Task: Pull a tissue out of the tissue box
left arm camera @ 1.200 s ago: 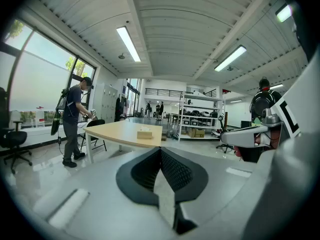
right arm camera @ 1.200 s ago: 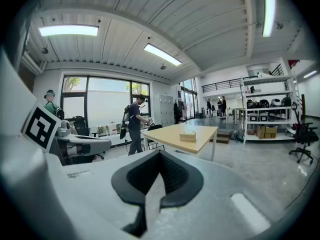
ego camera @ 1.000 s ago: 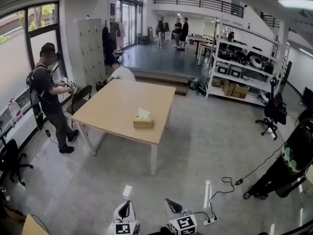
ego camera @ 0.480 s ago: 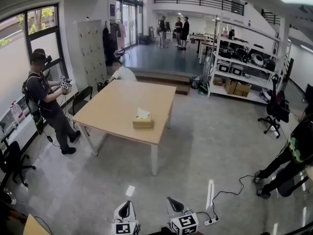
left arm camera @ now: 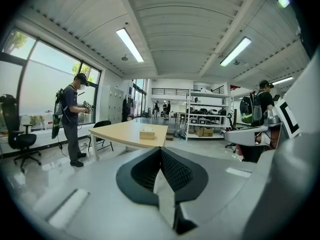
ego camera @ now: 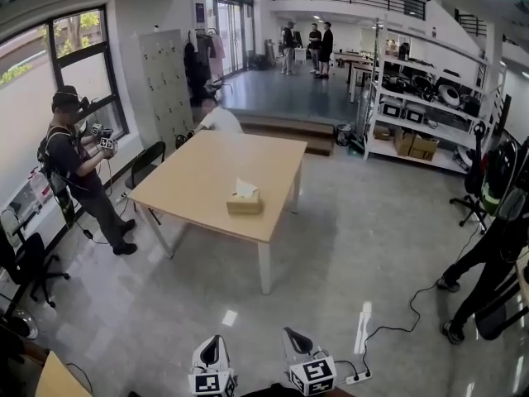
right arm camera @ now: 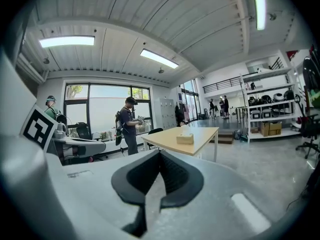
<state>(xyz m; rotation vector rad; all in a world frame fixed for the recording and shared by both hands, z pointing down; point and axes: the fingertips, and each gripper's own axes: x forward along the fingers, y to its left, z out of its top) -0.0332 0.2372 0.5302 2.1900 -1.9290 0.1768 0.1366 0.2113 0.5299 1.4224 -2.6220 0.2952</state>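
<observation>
A tan tissue box [ego camera: 245, 206] with a white tissue [ego camera: 245, 190] sticking up from its top stands near the front edge of a light wooden table [ego camera: 207, 180], several steps ahead. My left gripper [ego camera: 212, 352] and right gripper [ego camera: 295, 343] show at the bottom edge of the head view, side by side, far from the table. Both are shut with nothing between their jaws. In the left gripper view the box [left arm camera: 147, 133] lies far beyond the closed left gripper [left arm camera: 160, 149]. In the right gripper view the box [right arm camera: 185, 138] is just as distant past the closed right gripper [right arm camera: 160, 153].
A person [ego camera: 78, 168] holding grippers stands left of the table by a black chair [ego camera: 149, 160]. Another person [ego camera: 496, 263] is at the right edge. A cable and power strip [ego camera: 357, 376] lie on the floor near my right. Shelving [ego camera: 421, 114] stands at the back right.
The head view has crept a little toward the table. The person at the left has stepped toward the window, and the one at the right has walked further right. Both grippers stay shut.
</observation>
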